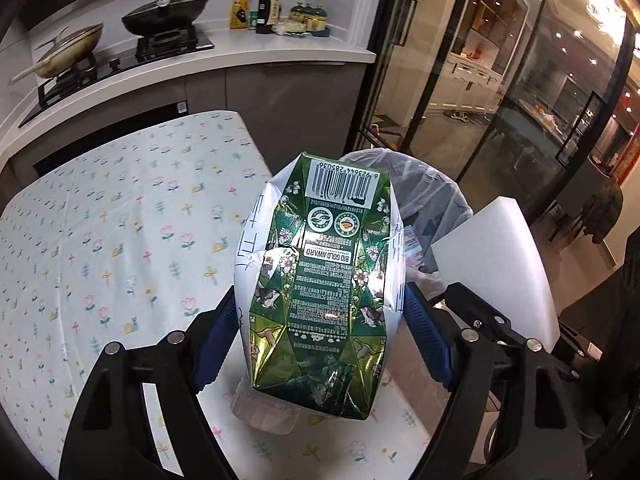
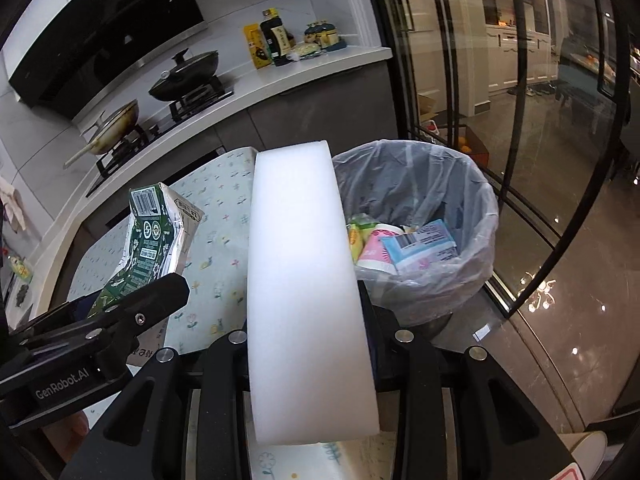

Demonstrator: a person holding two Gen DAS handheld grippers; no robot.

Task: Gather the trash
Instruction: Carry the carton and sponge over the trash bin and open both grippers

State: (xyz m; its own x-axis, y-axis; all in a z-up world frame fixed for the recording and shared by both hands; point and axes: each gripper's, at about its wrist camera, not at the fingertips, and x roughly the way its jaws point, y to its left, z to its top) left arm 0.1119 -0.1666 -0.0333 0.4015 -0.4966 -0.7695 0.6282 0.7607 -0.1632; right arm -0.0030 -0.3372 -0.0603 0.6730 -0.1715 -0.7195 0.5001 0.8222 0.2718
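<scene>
You are carrying trash: your left gripper [image 1: 320, 320] clamps the crushed carton [image 1: 320, 280], your right gripper [image 2: 308, 344] the foam block [image 2: 304, 280]. Next, bring both above the bin [image 2: 472, 184].

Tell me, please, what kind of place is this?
Most likely a home kitchen: a gas stove with a lidded wok, sauce bottles on the white counter, and a lined trash bin beside the table.

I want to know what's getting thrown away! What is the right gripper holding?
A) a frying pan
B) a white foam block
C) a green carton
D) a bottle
B: the right gripper is clamped on the white foam block, while the left gripper holds the green carton.
</scene>
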